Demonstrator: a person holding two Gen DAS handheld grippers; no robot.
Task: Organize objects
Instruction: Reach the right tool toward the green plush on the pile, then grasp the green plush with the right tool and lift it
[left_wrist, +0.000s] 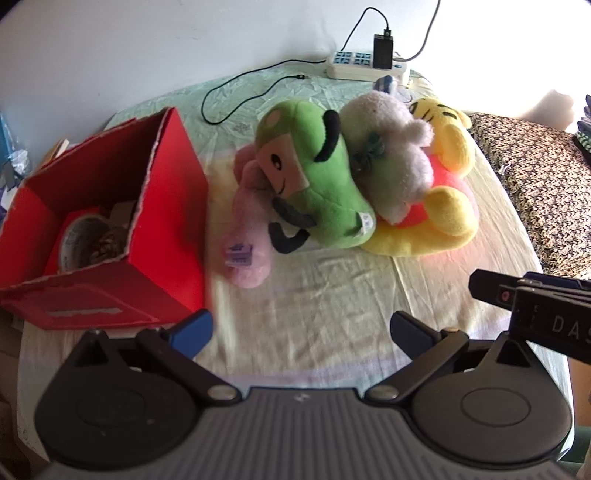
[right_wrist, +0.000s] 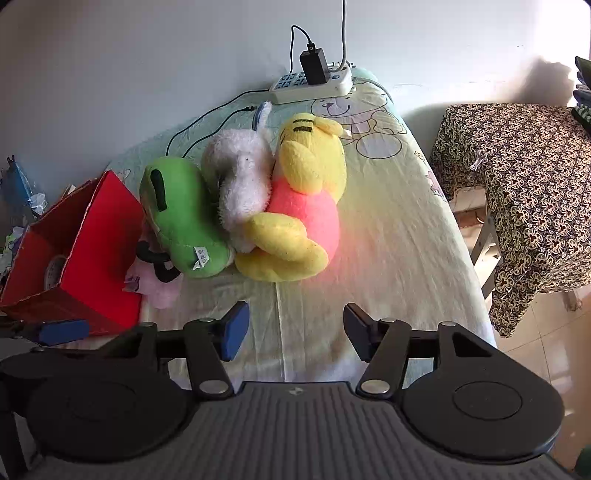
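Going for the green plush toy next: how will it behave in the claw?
The green plush toy looks soft and stuffed, so it will probably squash and sag rather than stay stiff. It seems light for its bulk. It leans against the white plush and lies over the pink plush, so lifting it may drag or shift both.

4 plush toys (left_wrist: 354, 173) lie heaped beside open red box (left_wrist: 110, 229).

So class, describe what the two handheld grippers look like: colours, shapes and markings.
Each has a grey ribbed body, two round black discs, black linkage arms with silver rivets, and blue-padded fingers: left gripper, right gripper. Seen from the left wrist camera, the right gripper's side bears white letters "DAS".
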